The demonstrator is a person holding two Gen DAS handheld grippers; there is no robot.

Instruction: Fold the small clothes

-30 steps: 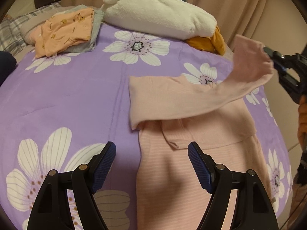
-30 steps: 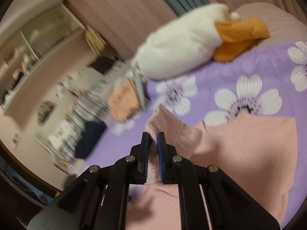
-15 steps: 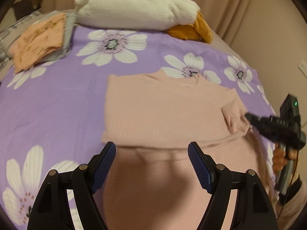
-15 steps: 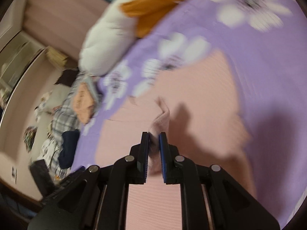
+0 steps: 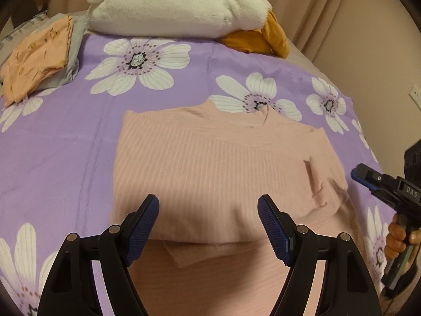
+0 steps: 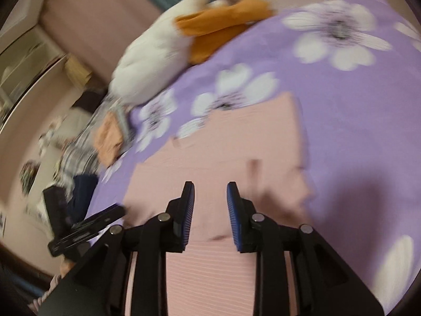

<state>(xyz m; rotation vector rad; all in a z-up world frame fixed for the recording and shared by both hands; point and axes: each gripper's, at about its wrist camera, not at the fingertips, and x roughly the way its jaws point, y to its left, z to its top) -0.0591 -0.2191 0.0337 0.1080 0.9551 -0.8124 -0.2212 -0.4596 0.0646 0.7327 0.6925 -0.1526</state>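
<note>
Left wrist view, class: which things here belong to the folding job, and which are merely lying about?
Job: pink ribbed top; left gripper, open; right gripper, open.

Lying about: white plush pillow; orange cushion; folded orange and grey clothes; floral purple sheet.

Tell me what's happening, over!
Left gripper open, empty. Right gripper open, off the sleeve. Pink top flat on bed, sleeves folded in. Nothing blocking.

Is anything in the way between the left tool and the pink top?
Nothing visible is. The left tool hangs open right over the pink top, which lies flat on the purple sheet. The plush and folded clothes sit far back.
</note>
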